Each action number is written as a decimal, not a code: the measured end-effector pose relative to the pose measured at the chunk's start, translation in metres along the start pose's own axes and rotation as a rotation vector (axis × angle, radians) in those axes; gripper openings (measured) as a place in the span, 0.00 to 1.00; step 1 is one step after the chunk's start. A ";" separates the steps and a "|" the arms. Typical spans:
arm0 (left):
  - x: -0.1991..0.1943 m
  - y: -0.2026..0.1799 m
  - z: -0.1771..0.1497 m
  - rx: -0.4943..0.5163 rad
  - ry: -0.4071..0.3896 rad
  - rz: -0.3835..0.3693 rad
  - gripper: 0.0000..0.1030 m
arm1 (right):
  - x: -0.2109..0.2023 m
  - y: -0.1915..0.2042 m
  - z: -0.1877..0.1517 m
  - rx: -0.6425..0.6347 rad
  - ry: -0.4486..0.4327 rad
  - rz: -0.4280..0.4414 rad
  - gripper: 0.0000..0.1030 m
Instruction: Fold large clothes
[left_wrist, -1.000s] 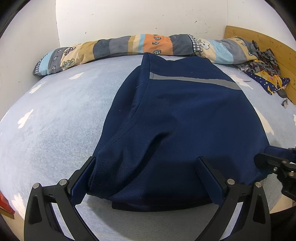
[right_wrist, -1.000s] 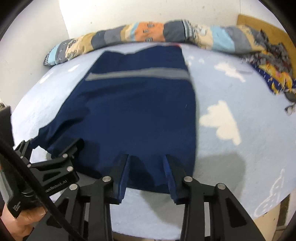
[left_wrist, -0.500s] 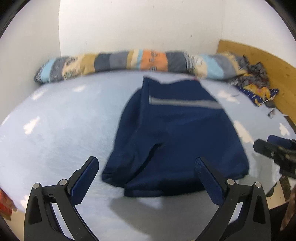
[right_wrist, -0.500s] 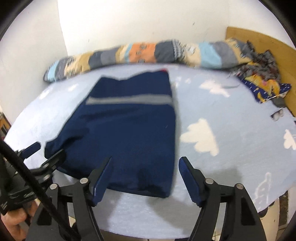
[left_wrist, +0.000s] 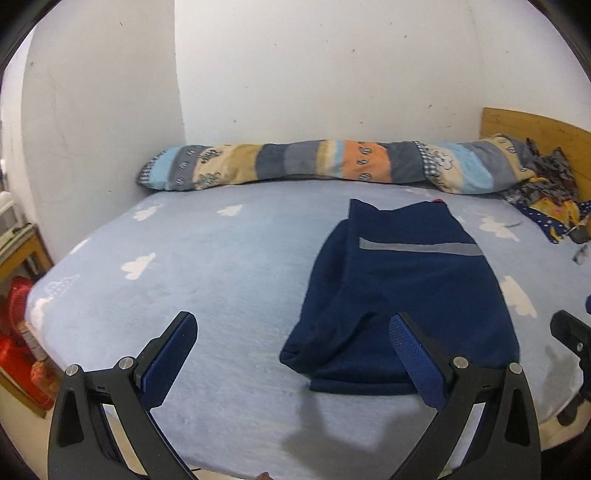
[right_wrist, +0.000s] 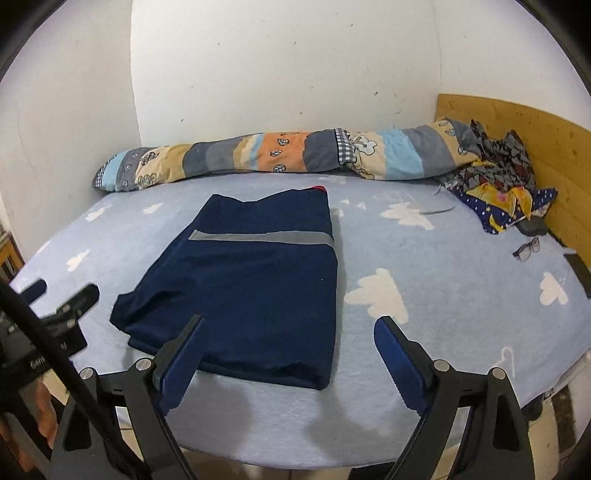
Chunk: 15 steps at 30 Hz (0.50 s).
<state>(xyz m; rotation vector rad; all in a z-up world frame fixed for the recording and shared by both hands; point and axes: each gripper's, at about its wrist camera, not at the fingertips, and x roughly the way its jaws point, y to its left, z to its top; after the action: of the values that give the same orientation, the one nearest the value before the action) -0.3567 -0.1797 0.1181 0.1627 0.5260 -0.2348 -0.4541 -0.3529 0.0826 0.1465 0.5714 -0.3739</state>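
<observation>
A: Where does the navy blue garment with the grey stripe (right_wrist: 255, 284) lie?

B: Flat on the pale blue cloud-print bed sheet (right_wrist: 424, 258), folded into a long rectangle, its near hem close to the bed's front edge. A soft bulge sits at its near left corner.

A: And the grippers?

B: The right gripper (right_wrist: 288, 365) is above the near hem, its jaws opening with nothing between them. The left gripper (left_wrist: 291, 362) has its jaws spread wide and empty too, off the garment's left corner.

A: So what makes the next fold good?

B: I'd judge a crosswise fold is due. Pinch both near corners through all layers, flatten that bulge first, then carry the hem evenly toward the patchwork bolster (right_wrist: 258, 155) so the edges meet squarely.
</observation>
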 end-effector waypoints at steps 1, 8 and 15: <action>0.000 -0.001 0.001 0.013 -0.002 -0.002 1.00 | 0.001 0.001 0.000 -0.005 0.001 -0.003 0.91; -0.003 -0.011 0.001 0.099 -0.015 0.019 1.00 | 0.006 0.013 -0.002 -0.035 0.010 0.011 0.91; -0.002 -0.021 -0.002 0.140 0.000 0.002 1.00 | 0.007 0.018 -0.004 -0.059 0.007 0.012 0.91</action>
<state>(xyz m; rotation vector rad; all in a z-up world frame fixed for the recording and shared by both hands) -0.3646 -0.1993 0.1150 0.2995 0.5095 -0.2694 -0.4433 -0.3376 0.0760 0.0946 0.5871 -0.3443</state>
